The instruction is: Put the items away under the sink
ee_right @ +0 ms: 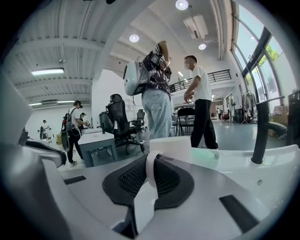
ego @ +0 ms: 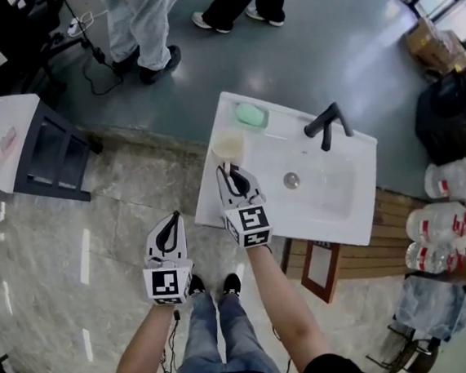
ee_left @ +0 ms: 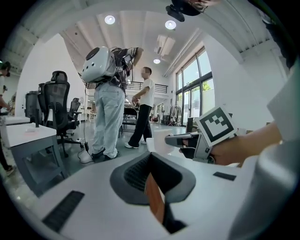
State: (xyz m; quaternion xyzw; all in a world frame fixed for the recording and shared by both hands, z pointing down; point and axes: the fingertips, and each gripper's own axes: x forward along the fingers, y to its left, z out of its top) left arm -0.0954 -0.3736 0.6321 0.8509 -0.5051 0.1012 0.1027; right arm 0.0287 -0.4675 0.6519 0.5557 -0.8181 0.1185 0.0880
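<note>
A cream cup (ego: pixel 228 147) stands on the back left corner of the white sink (ego: pixel 360 228). My right gripper (ego: pixel 234 177) reaches over the sink's left edge and is shut on the cup's white handle. In the right gripper view the handle loop (ee_right: pixel 151 171) sits pinched between the dark pads, with the cup (ee_right: pixel 171 144) just beyond. My left gripper (ego: pixel 170 227) hangs over the floor to the left of the sink; its jaws look shut with nothing held (ee_left: pixel 150 161). From the left gripper view the right gripper (ee_left: pixel 187 140) and the cup (ee_left: pixel 157 143) show ahead.
A green soap (ego: pixel 251 114) lies in a dish behind the cup, and a black faucet (ego: pixel 328 123) stands at the back. A brown cabinet door (ego: pixel 319 270) hangs open under the sink. Water bottles (ego: pixel 442 227) are at the right. Two people (ego: pixel 148 26) stand beyond, and a grey desk (ego: pixel 15 137) is at the left.
</note>
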